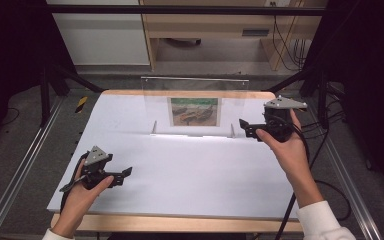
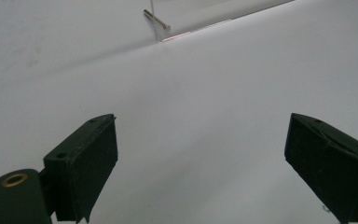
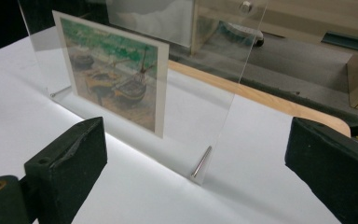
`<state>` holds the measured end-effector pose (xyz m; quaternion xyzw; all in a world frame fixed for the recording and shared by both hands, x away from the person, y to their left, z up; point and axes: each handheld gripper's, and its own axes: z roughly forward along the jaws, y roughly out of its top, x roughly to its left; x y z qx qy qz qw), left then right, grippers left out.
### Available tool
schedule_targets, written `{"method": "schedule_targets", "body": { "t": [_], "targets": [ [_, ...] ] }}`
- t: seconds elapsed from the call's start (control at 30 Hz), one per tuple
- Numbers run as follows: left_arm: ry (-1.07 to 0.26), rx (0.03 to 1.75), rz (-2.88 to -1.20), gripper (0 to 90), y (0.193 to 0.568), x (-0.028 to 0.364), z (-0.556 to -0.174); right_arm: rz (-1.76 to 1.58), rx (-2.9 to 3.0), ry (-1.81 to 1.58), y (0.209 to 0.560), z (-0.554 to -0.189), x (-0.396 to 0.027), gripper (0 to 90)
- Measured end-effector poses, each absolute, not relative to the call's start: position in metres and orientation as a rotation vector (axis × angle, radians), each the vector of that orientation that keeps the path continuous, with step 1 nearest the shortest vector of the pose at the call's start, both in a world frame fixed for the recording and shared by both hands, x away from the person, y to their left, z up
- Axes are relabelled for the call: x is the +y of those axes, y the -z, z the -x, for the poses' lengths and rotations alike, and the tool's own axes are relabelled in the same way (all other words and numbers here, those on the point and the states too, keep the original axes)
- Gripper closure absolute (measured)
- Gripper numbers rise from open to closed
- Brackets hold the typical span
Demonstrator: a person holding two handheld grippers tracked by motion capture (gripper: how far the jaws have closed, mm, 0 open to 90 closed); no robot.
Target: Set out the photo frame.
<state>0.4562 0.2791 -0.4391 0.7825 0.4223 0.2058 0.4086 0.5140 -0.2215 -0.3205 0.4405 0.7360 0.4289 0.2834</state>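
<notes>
The white-topped table (image 1: 180, 170) carries a clear upright acrylic picture frame (image 1: 195, 107) at its far middle, holding a small print of beached boats (image 1: 194, 111). The right claw (image 1: 246, 129), jaws wide and empty, hovers just beside the frame's right end; I judge this the approach, needing a careful closing on that edge. The left claw (image 1: 125, 173) waits wide open, well apart. The right gripper view reveals the frame's metal support pin (image 3: 201, 162).

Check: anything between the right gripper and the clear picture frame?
Nothing: bare white table lies between right gripper and frame, per right gripper view.
</notes>
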Motion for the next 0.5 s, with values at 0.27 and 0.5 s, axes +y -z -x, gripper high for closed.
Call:
{"method": "schedule_targets", "body": {
  "t": [0.27,0.5],
  "targets": [
    [-0.529,1.083,-1.979,9.2,0.443,0.284,-0.456,-1.184,1.991,-1.131,0.339,-0.501,-0.222,6.0],
    [-0.532,1.091,-1.981,9.2,0.444,0.286,-0.456,-1.204,2.019,-1.101,0.359,-0.491,-0.222,6.3]
  ]
}}
